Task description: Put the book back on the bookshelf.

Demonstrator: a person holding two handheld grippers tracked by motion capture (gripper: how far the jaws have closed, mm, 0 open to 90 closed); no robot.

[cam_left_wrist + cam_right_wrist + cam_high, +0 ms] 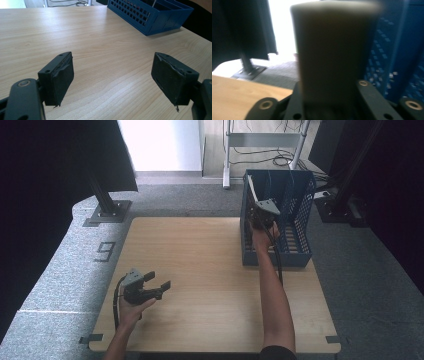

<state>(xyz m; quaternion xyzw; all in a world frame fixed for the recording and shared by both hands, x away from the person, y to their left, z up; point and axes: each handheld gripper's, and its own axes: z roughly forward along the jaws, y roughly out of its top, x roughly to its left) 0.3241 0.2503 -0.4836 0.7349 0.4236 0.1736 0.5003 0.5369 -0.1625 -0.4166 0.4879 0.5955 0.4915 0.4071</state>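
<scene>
Wooden table (210,285) seen from the high view, with a blue perforated file rack (295,220) standing at its far right edge. The right gripper (260,212) is raised at the rack's left side, its jaws pointing up and away from the person, the right hand (263,237) gripping its handle and the forearm stretching back to the near edge. Held between those jaws is a flat pale card-like sheet (251,187), upright and leaning slightly left, its upper end level with the top of the rack's near-left wall. In the right gripper view the same sheet (332,50) stands tall and blurred directly ahead, clamped at its lower end between the two black jaws, with the rack's blue lattice (392,50) just to its right; whether the sheet touches the rack cannot be told.

The left gripper (157,285) lies low over the near-left part of the table, well apart from the rack, held in the left hand (131,307). In the left gripper view its two padded jaws are spread wide with bare tabletop (105,50) between them and grasp nothing; the rack (152,15) appears at the far right.
</scene>
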